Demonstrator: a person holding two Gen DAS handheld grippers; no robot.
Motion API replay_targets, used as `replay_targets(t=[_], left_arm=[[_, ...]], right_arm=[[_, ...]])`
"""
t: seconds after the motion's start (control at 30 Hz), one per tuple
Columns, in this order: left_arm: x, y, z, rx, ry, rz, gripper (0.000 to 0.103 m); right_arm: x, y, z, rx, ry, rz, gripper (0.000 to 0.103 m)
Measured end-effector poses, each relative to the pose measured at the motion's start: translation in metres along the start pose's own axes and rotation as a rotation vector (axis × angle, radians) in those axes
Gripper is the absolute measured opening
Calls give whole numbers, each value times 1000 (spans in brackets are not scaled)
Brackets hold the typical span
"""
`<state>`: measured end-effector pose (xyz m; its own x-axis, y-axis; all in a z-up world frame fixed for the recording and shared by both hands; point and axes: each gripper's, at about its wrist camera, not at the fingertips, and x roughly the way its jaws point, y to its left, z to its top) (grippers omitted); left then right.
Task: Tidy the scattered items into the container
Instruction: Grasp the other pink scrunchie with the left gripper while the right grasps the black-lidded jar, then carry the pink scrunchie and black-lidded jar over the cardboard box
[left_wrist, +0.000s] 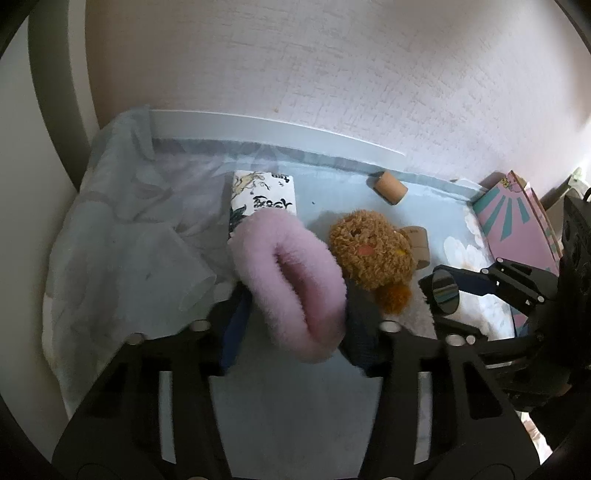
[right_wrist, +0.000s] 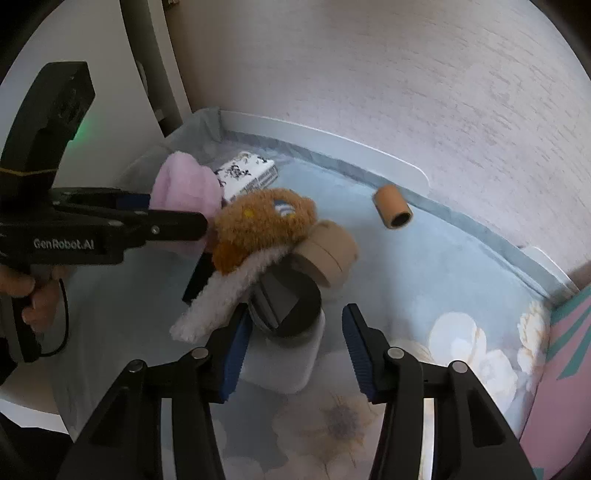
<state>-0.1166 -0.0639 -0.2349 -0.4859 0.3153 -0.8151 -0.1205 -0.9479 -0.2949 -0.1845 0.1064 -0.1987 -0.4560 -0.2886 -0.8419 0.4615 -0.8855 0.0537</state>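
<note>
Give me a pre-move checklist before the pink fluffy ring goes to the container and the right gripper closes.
1. Left gripper shut on pink fluffy ring: ok.
2. Ring lifted off the cloth: cannot tell.
3. Right gripper open around the black-capped white bottle: ok.
4. Bottle free of neighbours: not ok, the white fleece strip under the brown plush toy lies against its cap.
5. Pink box open to receive: cannot tell.
</note>
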Motion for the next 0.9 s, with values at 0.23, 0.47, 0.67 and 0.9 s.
replay_targets(t=[0.23,0.47,0.67,0.9], left_arm=[[-6,-2,0,3,-16,4,25],[-40,-10,3,-26,-28,0,25],[-82,-32,13,-29,-67,7,25],[-132,-84,28,25,-142,2,25]], right_arm=[[4,6,4,-6,3,-1,33],[-5,6,3,6,12,3,33],[-40,2,5,48,-5,7,33],[-105,-7,7,35,-54,-11,33]])
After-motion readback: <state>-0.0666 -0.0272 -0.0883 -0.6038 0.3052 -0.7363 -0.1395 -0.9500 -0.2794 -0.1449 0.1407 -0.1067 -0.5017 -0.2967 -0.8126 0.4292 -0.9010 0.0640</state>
